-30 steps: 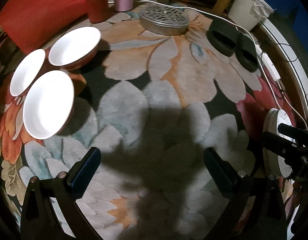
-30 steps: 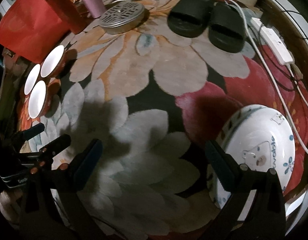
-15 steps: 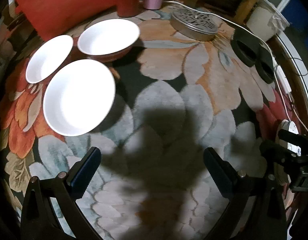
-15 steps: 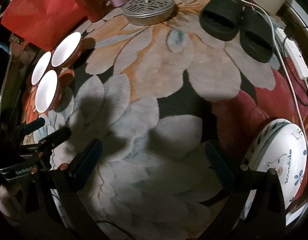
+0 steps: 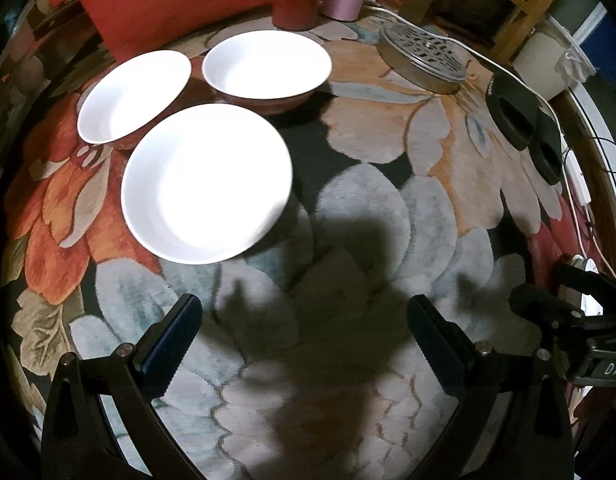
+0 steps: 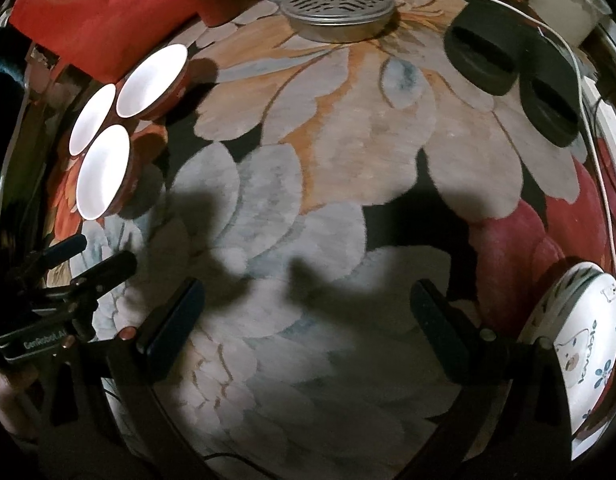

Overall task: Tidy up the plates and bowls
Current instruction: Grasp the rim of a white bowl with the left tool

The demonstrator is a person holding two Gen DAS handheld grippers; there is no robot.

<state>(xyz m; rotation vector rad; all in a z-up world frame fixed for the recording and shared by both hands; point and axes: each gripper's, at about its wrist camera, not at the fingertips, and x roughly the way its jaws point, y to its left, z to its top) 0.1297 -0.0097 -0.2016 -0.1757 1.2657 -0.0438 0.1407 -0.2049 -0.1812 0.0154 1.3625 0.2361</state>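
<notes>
Left wrist: left gripper (image 5: 304, 322) jaws apart, empty, now closer to three white red-sided ceramic bowls (image 5: 206, 184) on floral rug (image 5: 367, 208) | right gripper (image 6: 308, 314) apart, patterned white plate (image 6: 587, 344) beside it | likely bowl grasp next

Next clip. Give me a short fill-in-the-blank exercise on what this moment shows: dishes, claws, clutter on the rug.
1. The number of white-lined bowls grouped on the rug is ____.
2. Both the left claw and the right claw are open and hold ____.
3. The pair of slippers is coloured ____.
4. The illustrated plate lies near the ____ claw.

Missing words: three; nothing; black; right
</notes>
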